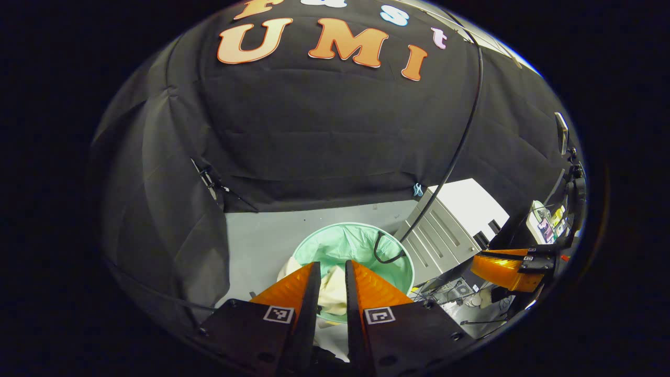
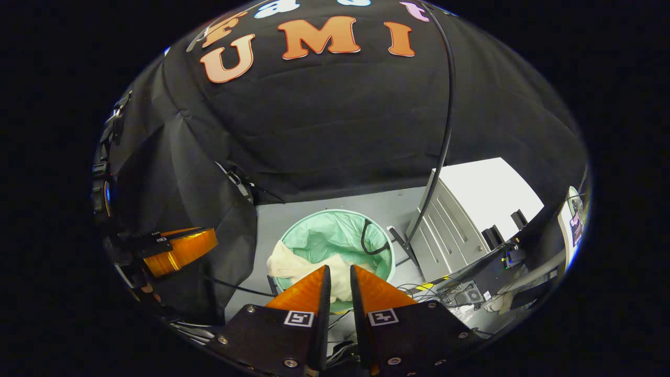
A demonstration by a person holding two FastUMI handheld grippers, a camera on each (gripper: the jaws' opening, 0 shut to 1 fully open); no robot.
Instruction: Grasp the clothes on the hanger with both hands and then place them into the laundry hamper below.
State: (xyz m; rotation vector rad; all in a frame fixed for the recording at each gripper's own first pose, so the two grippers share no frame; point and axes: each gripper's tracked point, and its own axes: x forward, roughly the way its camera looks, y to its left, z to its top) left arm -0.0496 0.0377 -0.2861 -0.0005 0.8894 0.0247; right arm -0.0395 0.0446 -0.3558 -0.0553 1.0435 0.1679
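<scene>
The round laundry hamper (image 1: 350, 224) (image 2: 335, 211), lined with a pale green bag, stands on the grey floor below both grippers. A cream garment (image 1: 332, 291) (image 2: 293, 265) lies inside it and drapes over one side of its rim. My left gripper (image 1: 332, 264) hovers above the hamper, its fingers a narrow gap apart with nothing pinched. My right gripper (image 2: 340, 268) hangs over the near rim the same way, narrowly open and empty. Each gripper also appears at the side of the other's view: right gripper (image 1: 505, 269), left gripper (image 2: 180, 250); no cloth hangs from either.
A black cable (image 1: 460, 141) (image 2: 445, 131) hangs down the booth wall and loops over the hamper's rim. A grey drawer cabinet (image 1: 439, 238) (image 2: 450, 225) stands right of the hamper. Loose cables and a power strip (image 2: 460, 296) clutter the floor beside it.
</scene>
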